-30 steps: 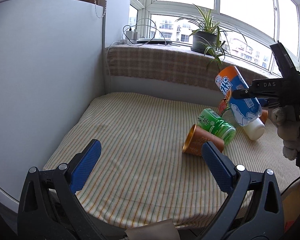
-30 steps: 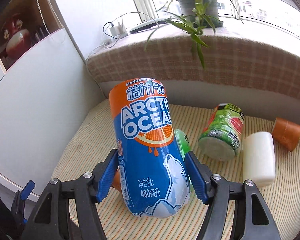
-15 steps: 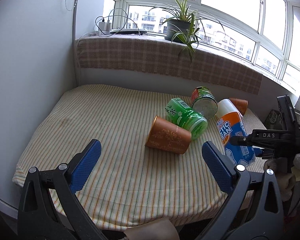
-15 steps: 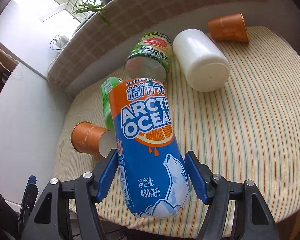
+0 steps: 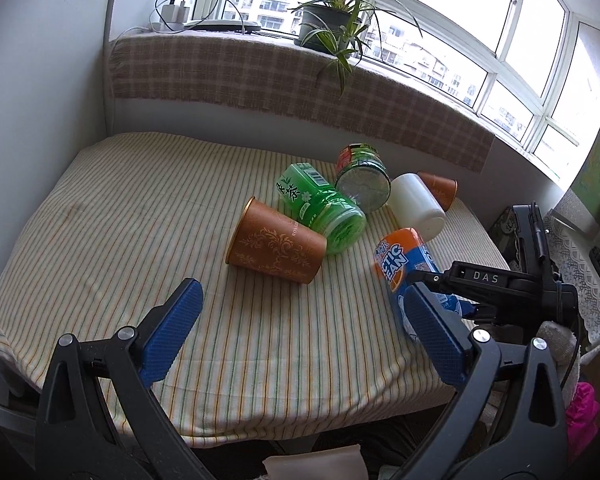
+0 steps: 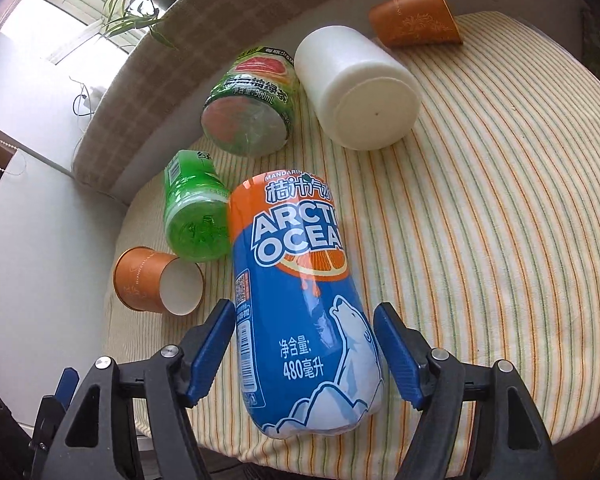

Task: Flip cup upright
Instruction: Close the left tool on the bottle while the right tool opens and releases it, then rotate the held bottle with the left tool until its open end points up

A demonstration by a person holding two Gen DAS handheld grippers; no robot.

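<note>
The right gripper (image 6: 305,354), once high with the Arctic Ocean cup (image 6: 300,304), is now low over the striped cloth (image 6: 480,208), its blue pads (image 6: 216,350) slackened off it.

Glossy plastic-wrapped blue cup (image 6: 304,320), matt paper cup (image 5: 274,246), striped woven cloth (image 5: 120,220)
</note>
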